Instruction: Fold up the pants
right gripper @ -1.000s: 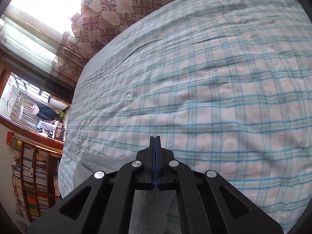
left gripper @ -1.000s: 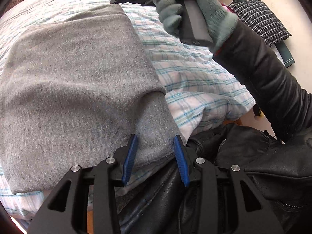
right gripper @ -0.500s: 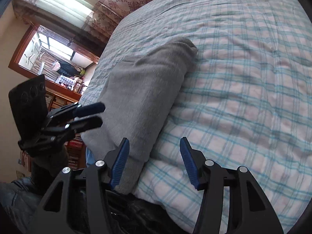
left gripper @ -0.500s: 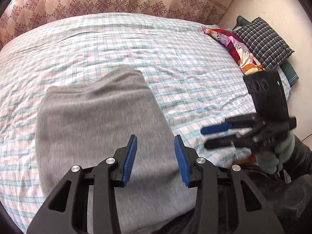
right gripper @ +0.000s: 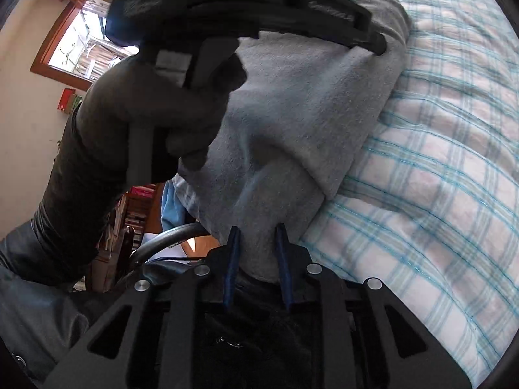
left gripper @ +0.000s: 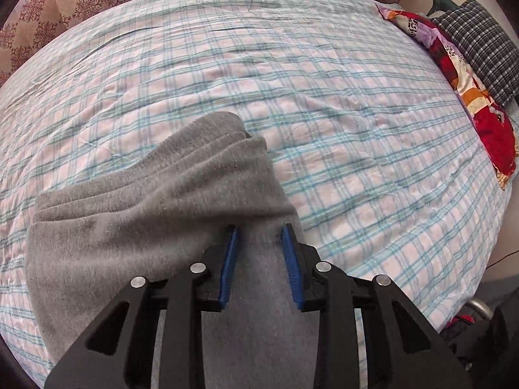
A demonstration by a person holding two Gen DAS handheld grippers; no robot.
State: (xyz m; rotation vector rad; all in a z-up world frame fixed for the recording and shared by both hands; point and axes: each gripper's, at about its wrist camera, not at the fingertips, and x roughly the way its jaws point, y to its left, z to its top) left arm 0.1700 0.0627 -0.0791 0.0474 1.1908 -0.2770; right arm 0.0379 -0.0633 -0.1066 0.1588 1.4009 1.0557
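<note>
The grey pants [left gripper: 155,214] lie folded in several layers on the plaid bed [left gripper: 324,97]. My left gripper [left gripper: 259,236] is open, its blue fingers astride a raised ridge of the grey cloth. In the right wrist view the pants [right gripper: 308,113] hang over the bed's near edge. My right gripper [right gripper: 258,236] is open, its fingers on either side of the hanging lower edge of the cloth. The left gripper and gloved hand [right gripper: 155,103] show there, resting on top of the pants.
Patterned pillows [left gripper: 467,74] and a checked cushion [left gripper: 486,42] lie at the bed's right end. A patterned curtain [left gripper: 97,3] runs behind the bed. A window [right gripper: 87,52] and bookshelves [right gripper: 129,214] stand to the left. My dark jacket is below.
Both grippers have moved onto the pants. The left now straddles a bunched ridge of cloth; the right has narrowed and come up to the hanging edge.
</note>
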